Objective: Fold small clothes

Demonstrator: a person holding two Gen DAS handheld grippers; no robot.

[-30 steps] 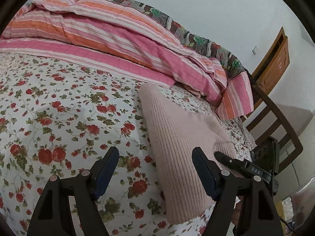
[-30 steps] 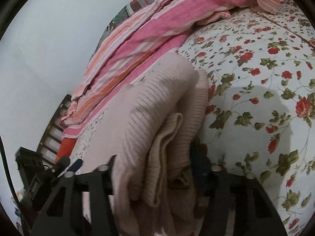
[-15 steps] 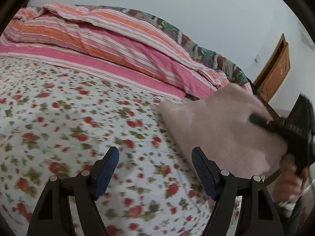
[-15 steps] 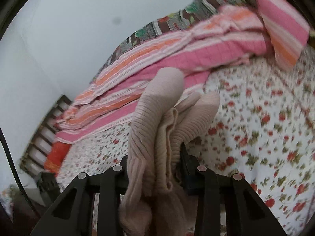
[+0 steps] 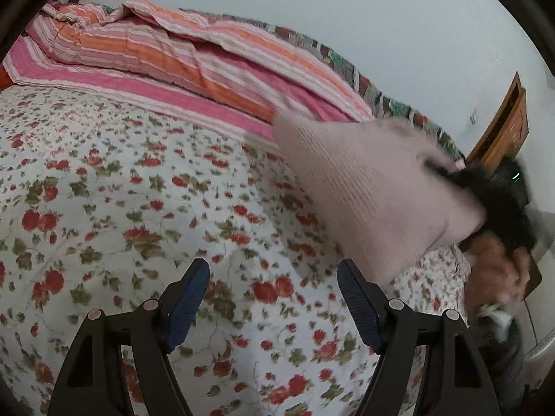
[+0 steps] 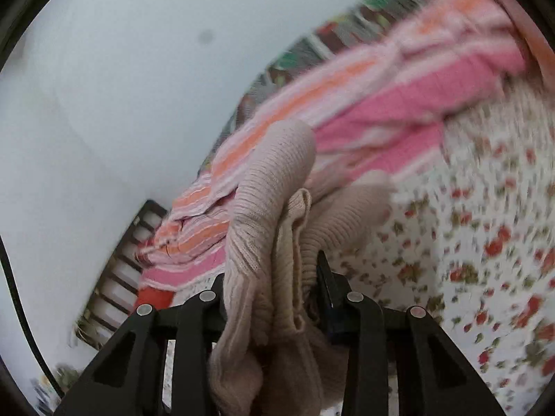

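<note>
From my seat, starting at nine o'clock in the left wrist view, I see the bed under its white sheet printed with red flowers [image 5: 138, 208], and along its far side, from ten to one o'clock, a bunched quilt with pink, orange and white stripes [image 5: 194, 59]. At six o'clock my left gripper [image 5: 274, 298] stands with its blue-padded jaws wide apart and nothing between them, hovering above the sheet.

Moving right, at about two to three o'clock, the pale pink ribbed knit garment [image 5: 367, 187] is off the sheet, bundled and motion-blurred, carried by my right gripper [image 5: 485, 201], which shows only as a dark smear with my hand below it. A brown wooden cabinet [image 5: 503, 131] stands behind at two o'clock.

In the right wrist view, the white wall fills nine to twelve o'clock. At six o'clock the right gripper [image 6: 277, 294] is clamped on the knit garment, whose thick layered folds rise between the jaws towards twelve o'clock. The striped quilt runs across one to two o'clock, and the flowered sheet lies at three to four o'clock.

I judge this garment folded already: it is gathered in several layers into a compact bundle. What remains, I think, is setting it down somewhere; I see no other clothes waiting on the bed.
</note>
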